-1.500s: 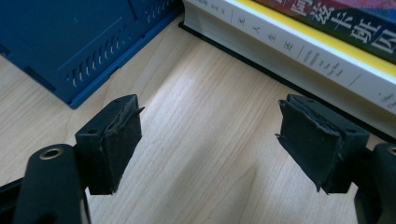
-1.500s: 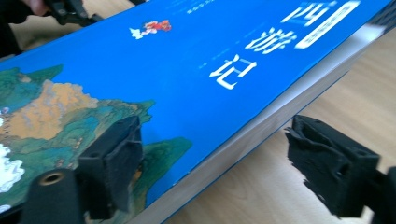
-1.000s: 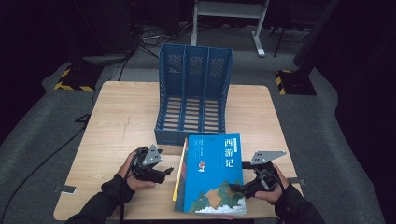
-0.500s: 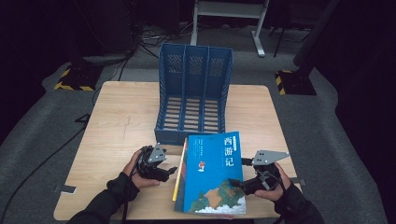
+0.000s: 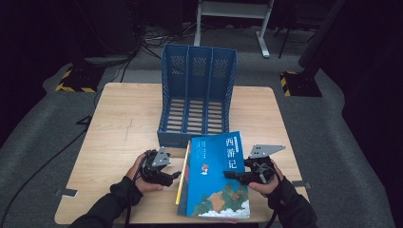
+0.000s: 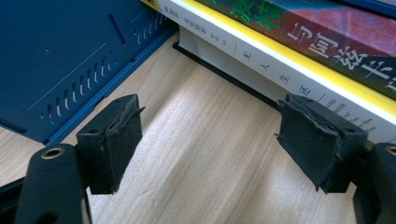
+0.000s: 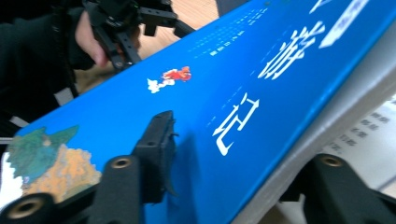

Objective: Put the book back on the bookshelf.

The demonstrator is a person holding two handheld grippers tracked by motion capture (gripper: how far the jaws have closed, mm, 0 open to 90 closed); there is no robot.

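Your right tool [image 5: 234, 175] has just been closing onto the blue book [image 5: 216, 178] atop the stack on the counter [image 5: 119, 123] while your left tool [image 5: 177, 175] stays apart beside it, so a shallow edge grip could let the book slip.

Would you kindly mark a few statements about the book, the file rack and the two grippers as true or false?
1. The right gripper has its jaws around the blue book. True; they have just been closing.
2. The blue file rack holds books. False; its slots are empty.
3. The left gripper grips the book stack. False; its jaws are open over bare table.
4. The blue book tops a stack. True.
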